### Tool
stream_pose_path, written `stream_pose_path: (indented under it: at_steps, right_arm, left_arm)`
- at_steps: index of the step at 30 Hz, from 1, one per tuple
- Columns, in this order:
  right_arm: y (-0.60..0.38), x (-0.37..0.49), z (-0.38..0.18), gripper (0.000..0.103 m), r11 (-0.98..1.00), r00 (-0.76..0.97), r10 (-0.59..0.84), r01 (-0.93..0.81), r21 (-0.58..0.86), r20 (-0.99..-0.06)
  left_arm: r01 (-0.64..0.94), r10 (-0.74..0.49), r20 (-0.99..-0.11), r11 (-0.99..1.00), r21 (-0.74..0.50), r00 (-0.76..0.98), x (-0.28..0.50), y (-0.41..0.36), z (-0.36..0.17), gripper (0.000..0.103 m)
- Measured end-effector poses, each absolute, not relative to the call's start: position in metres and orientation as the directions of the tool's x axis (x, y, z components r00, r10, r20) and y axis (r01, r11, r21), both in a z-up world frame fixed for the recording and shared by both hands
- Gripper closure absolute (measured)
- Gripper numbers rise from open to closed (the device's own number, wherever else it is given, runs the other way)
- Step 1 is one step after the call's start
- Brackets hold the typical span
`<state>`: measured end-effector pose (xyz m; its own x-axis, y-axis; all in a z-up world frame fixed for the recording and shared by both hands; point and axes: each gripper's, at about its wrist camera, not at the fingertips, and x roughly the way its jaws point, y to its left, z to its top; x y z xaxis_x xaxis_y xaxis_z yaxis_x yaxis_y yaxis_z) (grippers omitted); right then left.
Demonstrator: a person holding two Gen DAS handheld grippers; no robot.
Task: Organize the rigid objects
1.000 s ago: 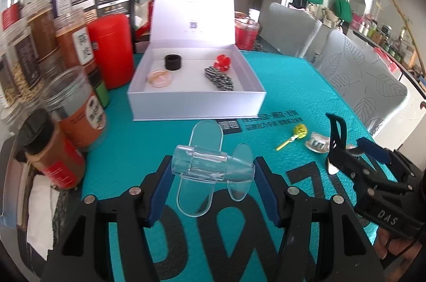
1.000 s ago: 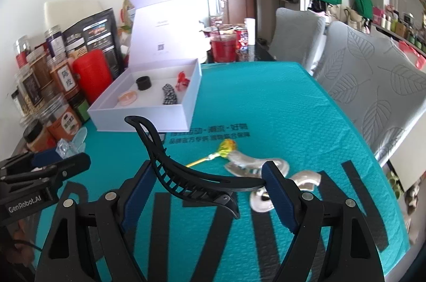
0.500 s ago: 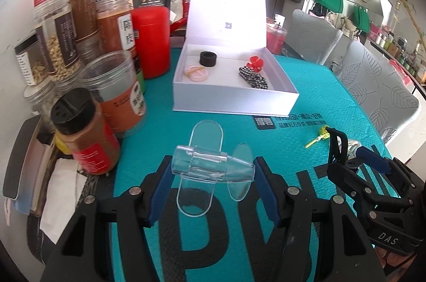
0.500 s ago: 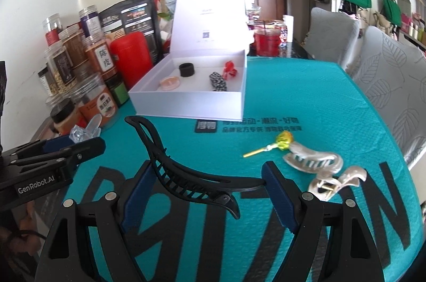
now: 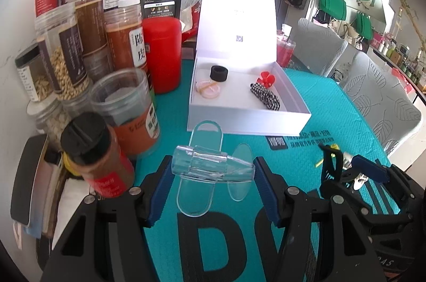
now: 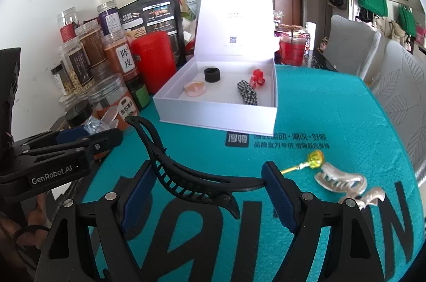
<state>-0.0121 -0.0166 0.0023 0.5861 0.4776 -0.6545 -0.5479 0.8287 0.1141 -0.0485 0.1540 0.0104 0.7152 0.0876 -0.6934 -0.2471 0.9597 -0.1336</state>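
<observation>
**Two clips held above the teal mat, white box open ahead**

Left wrist view: A crowd of spice jars (image 5: 80,63) is seen at the left edge of the mat (image 5: 332,101), with a red canister (image 5: 162,53) behind them and a black-capped shaker (image 5: 93,157) nearest the camera, just beside the left finger. The white box (image 5: 247,119) is set straight ahead with its lid raised; inside are laid a black ring (image 5: 218,73), a pink disc (image 5: 208,89), a red flower clip (image 5: 266,79) and a checked clip (image 5: 265,95). Nothing is placed between the gripper and the box front. The left gripper (image 5: 213,175) is held level above the mat, and a clear clip (image 5: 210,167) is clamped crosswise between its blue pads. The right gripper (image 5: 354,173) is seen low at the right, alongside.

Right wrist view: The same box (image 6: 218,114) is seen ahead and slightly left, the jars (image 6: 87,56) and canister (image 6: 153,61) to its left. On the mat (image 6: 319,109) to the right are laid a yellow-headed pin (image 6: 306,162) and two pearly claw clips (image 6: 343,183), touching each other. The right gripper (image 6: 210,183) is held above the mat, its pads closed on a black clip (image 6: 186,170), whose curved arm is raised toward the upper left. The left gripper (image 6: 87,130) is seen at the left edge, holding the clear clip (image 6: 102,122) near the jars.
</observation>
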Motion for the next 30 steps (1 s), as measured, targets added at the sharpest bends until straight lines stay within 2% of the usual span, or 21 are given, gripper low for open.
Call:
stream_pose_path:
  at_steps: [30]
  right_arm:
    - [0.015,0.070,0.060,0.022,0.810,0.626,0.503,-0.582,0.072,-0.596]
  left_arm:
    - [-0.165,0.076,-0.604,0.982,-0.094,0.793,0.042,0.171,0.065,0.043]
